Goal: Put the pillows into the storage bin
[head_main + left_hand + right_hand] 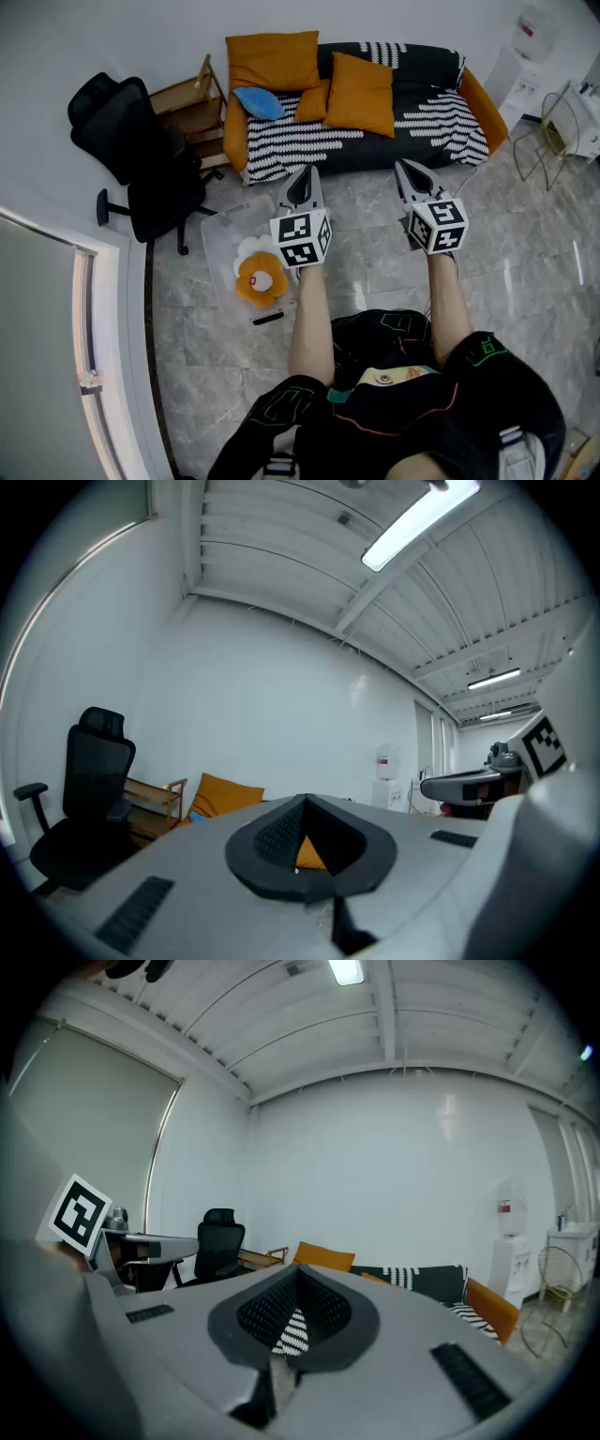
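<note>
Several orange pillows (pixel 361 92) and a small blue pillow (pixel 258 101) lie on the black-and-white striped sofa (pixel 441 122) at the far side of the room. A clear storage bin (pixel 220 246) stands on the floor in front of the sofa's left end, holding a white-and-orange flower cushion (pixel 260 274). My left gripper (pixel 305 174) is held level just right of the bin, shut and holding nothing. My right gripper (pixel 410 167) is alongside it, also shut and holding nothing. In the left gripper view an orange pillow (pixel 225 794) shows beyond the left gripper (pixel 305 803). The right gripper (pixel 298 1274) faces the sofa (pixel 422 1283).
A black office chair (pixel 141 159) and a wooden shelf (pixel 192 103) stand left of the sofa. A wire rack (pixel 548 131) and a water dispenser (pixel 525 52) are at the right. A black pen (pixel 267 319) lies on the marble floor by the bin.
</note>
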The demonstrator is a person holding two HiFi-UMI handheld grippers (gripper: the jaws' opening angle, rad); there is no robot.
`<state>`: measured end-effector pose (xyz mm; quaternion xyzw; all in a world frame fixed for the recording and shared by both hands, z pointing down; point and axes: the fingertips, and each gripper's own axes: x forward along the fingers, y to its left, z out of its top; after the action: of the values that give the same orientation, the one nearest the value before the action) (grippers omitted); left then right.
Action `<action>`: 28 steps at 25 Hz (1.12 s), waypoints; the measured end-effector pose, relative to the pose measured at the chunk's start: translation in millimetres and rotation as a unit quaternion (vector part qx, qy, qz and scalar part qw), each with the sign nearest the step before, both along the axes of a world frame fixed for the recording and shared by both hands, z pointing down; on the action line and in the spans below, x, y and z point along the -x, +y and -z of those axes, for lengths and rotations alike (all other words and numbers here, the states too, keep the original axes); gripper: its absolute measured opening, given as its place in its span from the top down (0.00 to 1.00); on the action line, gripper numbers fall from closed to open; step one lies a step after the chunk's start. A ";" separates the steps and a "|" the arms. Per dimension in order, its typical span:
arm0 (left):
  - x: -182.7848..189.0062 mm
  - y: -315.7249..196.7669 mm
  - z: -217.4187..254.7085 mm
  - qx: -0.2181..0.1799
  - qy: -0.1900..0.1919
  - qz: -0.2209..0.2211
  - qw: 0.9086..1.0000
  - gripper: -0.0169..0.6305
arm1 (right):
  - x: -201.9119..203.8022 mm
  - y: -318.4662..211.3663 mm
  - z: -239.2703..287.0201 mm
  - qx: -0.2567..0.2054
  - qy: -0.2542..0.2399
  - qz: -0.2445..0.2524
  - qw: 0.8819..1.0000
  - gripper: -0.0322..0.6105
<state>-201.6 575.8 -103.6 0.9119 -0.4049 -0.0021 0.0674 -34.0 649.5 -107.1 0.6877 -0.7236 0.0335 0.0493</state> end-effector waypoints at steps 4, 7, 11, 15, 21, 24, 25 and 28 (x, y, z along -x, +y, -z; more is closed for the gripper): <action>13.0 -7.4 -4.1 -0.012 -0.012 0.014 1.000 0.98 | 7.8 -6.3 -6.2 0.002 -0.002 -0.004 1.000 0.95; 16.6 -14.0 -11.8 -0.002 -0.014 0.012 1.000 0.98 | 6.8 -11.8 -11.3 0.008 -0.015 -0.019 1.000 0.95; 19.0 -16.4 -13.1 -0.019 -0.016 0.005 1.000 0.98 | 9.2 -17.0 -18.7 0.022 -0.017 -0.021 0.999 0.95; 22.2 -25.2 -18.4 -0.016 -0.011 0.001 1.000 0.98 | 16.1 -24.4 -25.8 0.031 -0.013 -0.014 0.999 0.95; 23.2 -31.8 -23.2 -0.010 -0.013 0.002 1.000 0.98 | 12.0 -26.5 -27.1 0.037 -0.017 -0.018 0.999 0.95; 27.1 -35.7 -22.3 -0.009 -0.010 0.014 1.000 0.98 | 9.5 -29.7 -25.7 0.038 -0.020 -0.019 0.999 0.95; 29.1 -37.7 -23.1 -0.007 -0.008 0.017 1.000 0.98 | 10.8 -31.6 -25.9 0.039 -0.020 -0.017 0.999 0.95; 33.1 -41.1 -25.9 -0.005 -0.001 0.021 1.000 0.98 | 14.6 -36.9 -28.0 0.041 -0.020 -0.008 0.999 0.95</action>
<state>-234.8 534.7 -77.7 0.9034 -0.4242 -0.0048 0.0622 -48.6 612.7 -79.0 0.6899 -0.7171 0.0769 0.0625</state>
